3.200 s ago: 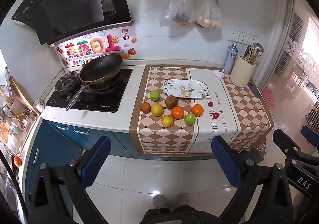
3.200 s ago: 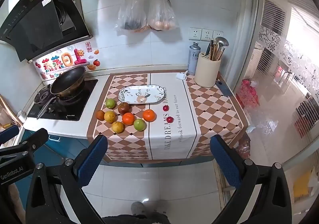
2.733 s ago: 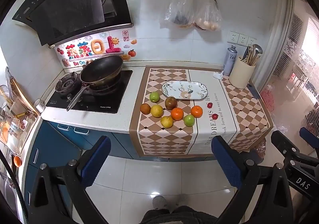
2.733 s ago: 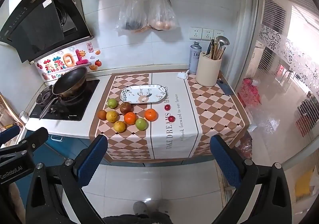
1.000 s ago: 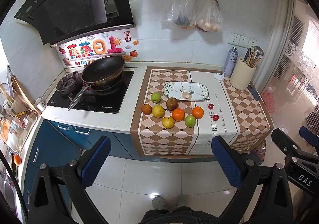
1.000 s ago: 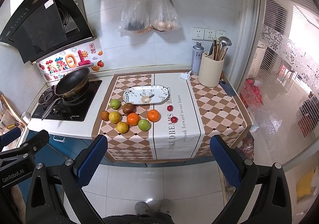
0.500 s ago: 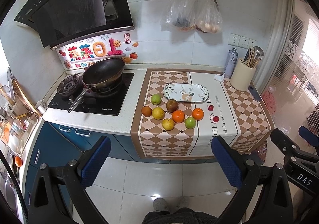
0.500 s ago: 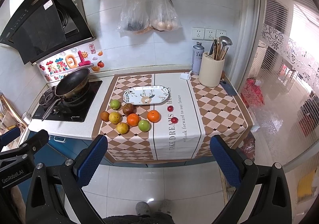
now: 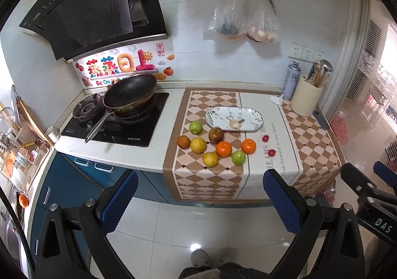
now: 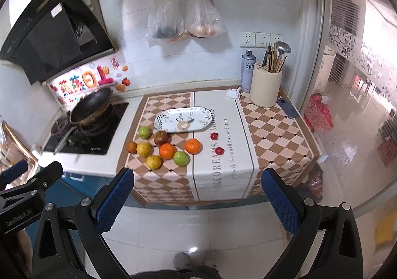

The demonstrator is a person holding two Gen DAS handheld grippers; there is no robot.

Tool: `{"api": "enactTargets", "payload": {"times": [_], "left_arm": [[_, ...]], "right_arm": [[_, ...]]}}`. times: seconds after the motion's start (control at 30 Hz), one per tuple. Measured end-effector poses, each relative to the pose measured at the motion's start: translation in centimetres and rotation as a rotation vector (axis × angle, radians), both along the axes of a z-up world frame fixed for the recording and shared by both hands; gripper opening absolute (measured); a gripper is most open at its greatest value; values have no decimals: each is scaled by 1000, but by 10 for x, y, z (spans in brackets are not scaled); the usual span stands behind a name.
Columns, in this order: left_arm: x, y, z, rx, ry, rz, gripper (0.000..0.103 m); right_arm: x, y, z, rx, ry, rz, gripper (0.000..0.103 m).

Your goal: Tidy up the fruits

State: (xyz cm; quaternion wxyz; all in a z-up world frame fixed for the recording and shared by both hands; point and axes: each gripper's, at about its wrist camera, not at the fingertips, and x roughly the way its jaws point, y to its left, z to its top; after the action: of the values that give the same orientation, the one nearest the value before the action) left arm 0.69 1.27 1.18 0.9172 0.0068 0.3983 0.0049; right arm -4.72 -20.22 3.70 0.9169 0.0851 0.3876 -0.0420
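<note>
Left wrist view: the left gripper fills the bottom of the frame over the tiled floor, its blue-padded fingers spread wide with nothing between them. Above it, in the middle of the frame, a checkered cloth covers the counter, and the fruits sit on it in a loose cluster: a green apple and a dark brown fruit just below the oval plate, then a small dark orange, a yellow fruit, two oranges, a yellow pear and a second green apple. Two small red fruits lie apart from the cluster, toward the right. The plate holds no fruit. A wok stands on the stove at centre left.

Right wrist view: the right gripper also sits low in the frame, fingers wide apart and empty, well short of the counter. A utensil holder and a spray can stand at the upper right of the cloth, and two plastic bags hang on the wall at the top centre.
</note>
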Motion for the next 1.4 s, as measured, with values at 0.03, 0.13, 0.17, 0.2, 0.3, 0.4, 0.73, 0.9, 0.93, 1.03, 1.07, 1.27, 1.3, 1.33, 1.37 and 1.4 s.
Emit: {"api": "enactTargets", "payload": {"times": [0.03, 0.13, 0.17, 0.2, 0.3, 0.4, 0.73, 0.9, 0.93, 1.03, 1.07, 1.27, 1.3, 1.33, 1.37, 1.4], "left_arm": [[4, 2, -1, 0, -21, 8, 103], [20, 5, -11, 31, -39, 34, 103], [26, 5, -16, 40, -42, 46, 103], [31, 0, -25, 52, -42, 57, 103], [56, 5, -53, 96, -5, 106, 103], [85, 17, -80, 111, 77, 130, 103], [215, 78, -178, 104, 289, 153, 103], [293, 110, -236, 14, 434, 91, 95], [310, 115, -250, -25, 478, 73, 87], [348, 128, -290, -159, 618, 40, 76], [358, 132, -303, -203, 663, 41, 76], [392, 140, -350, -371, 823, 46, 76], [395, 137, -356, -381, 840, 41, 76], [399, 135, -360, -388, 855, 34, 76], [402, 133, -364, -391, 865, 28, 76], [405, 132, -368, -388, 874, 28, 75]], "right_arm": [[4, -2, -4, 5, -12, 3, 103], [21, -7, -27, 18, 3, 31, 103], [27, -9, -34, 34, 18, 45, 103], [35, -11, -45, 61, 33, 65, 103], [60, -10, -77, 107, 99, 101, 103], [88, -1, -108, 150, 160, 121, 103], [221, 60, -215, 226, 344, 133, 102], [298, 92, -259, 253, 435, 103, 81], [310, 97, -265, 256, 453, 97, 80], [352, 108, -286, 245, 502, 74, 79], [363, 111, -292, 240, 515, 65, 79], [406, 118, -321, 250, 583, 23, 79], [409, 118, -325, 251, 593, 18, 79], [414, 119, -330, 253, 604, 13, 79], [415, 118, -333, 254, 608, 10, 79], [418, 119, -337, 254, 615, 6, 79]]}}
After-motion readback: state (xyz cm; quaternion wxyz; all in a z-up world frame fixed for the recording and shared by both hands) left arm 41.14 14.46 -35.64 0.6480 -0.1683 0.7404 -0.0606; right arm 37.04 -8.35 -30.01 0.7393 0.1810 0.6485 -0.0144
